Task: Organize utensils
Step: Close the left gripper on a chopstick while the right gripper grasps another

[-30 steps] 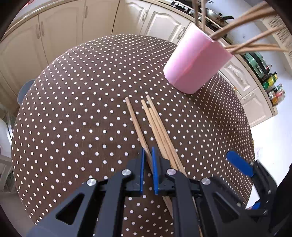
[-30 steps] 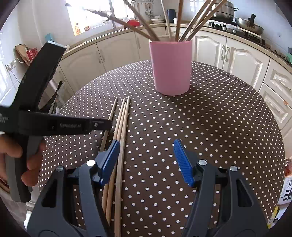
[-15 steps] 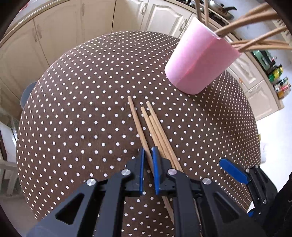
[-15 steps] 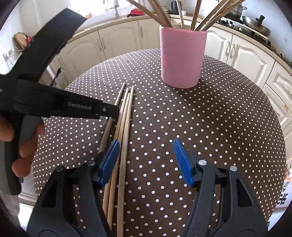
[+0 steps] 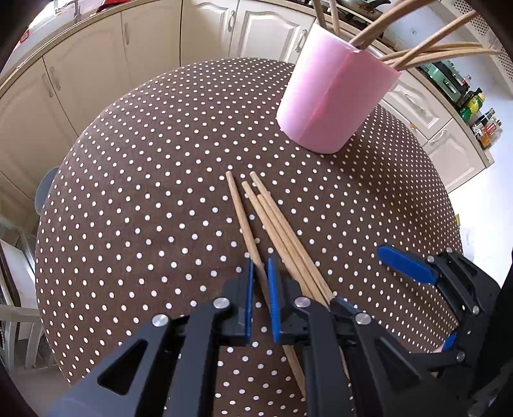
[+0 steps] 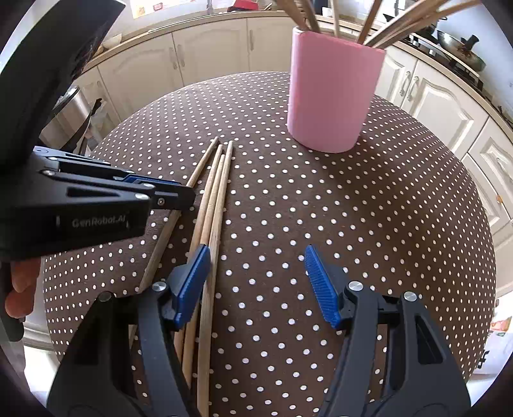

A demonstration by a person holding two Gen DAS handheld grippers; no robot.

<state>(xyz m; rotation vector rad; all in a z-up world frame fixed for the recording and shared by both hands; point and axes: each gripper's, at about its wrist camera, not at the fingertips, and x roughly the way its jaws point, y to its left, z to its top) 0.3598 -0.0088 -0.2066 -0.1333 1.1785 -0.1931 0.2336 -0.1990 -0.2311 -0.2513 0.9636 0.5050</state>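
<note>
Four chopsticks [image 5: 256, 221], ends hidden.

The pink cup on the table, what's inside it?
Wooden chopsticks stick out of the pink cup, fanning in different directions. Their lower ends and the cup's bottom are hidden by its wall, so anything else inside cannot be seen.

Round table [image 5: 134, 205], brown cloth with white polka dots. On it: pink holder [image 5: 333, 99] upright near far edge, four loose wooden chopsticks [image 6: 218, 192] flat, roughly parallel, tips toward holder.
</note>
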